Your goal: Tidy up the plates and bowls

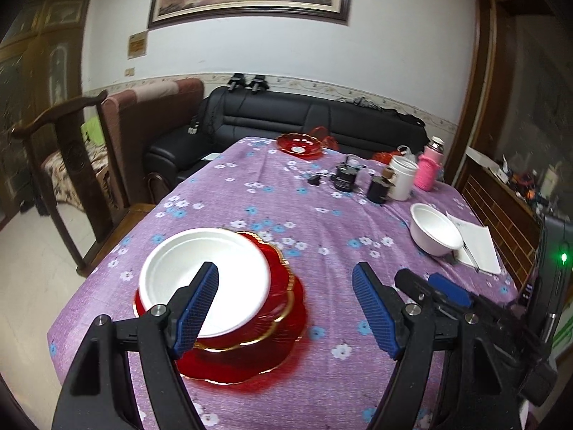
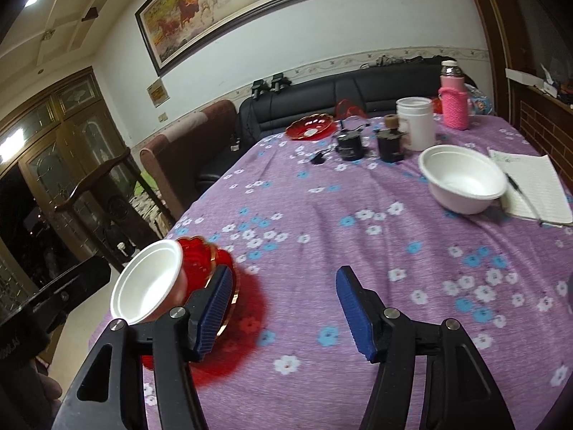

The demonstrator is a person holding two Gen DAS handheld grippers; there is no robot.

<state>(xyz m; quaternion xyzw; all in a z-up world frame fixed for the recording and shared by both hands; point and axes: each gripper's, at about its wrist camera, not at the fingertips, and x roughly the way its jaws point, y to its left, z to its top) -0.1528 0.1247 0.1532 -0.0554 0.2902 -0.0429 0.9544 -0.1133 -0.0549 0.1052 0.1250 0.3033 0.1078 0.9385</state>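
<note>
White foam bowl (image 1: 204, 276) nests in scalloped red glass dishes (image 1: 283, 322)

Black hand-held gripper (image 1: 286, 310), blue ribbed pads (image 1: 197, 311), silver screws

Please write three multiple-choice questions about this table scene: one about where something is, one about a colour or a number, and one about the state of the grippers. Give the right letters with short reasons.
1. Where does the far red dish stand?
A. at the far end of the table, near the black sofa
B. on the notebook
C. inside the lone white bowl

2. How many white bowls are in view?
A. one
B. two
C. four

3. How are the two grippers?
A. both shut on a bowl
B. one open, one shut
C. both open, holding nothing

Answers:
1 A: the dish sits at the tablecloth's far edge, before the sofa.
2 B: one white bowl rests on the stacked red plates; the other white bowl stands beside the notebook.
3 C: the left gripper and the right gripper show spread fingers with only tablecloth between them.
</note>
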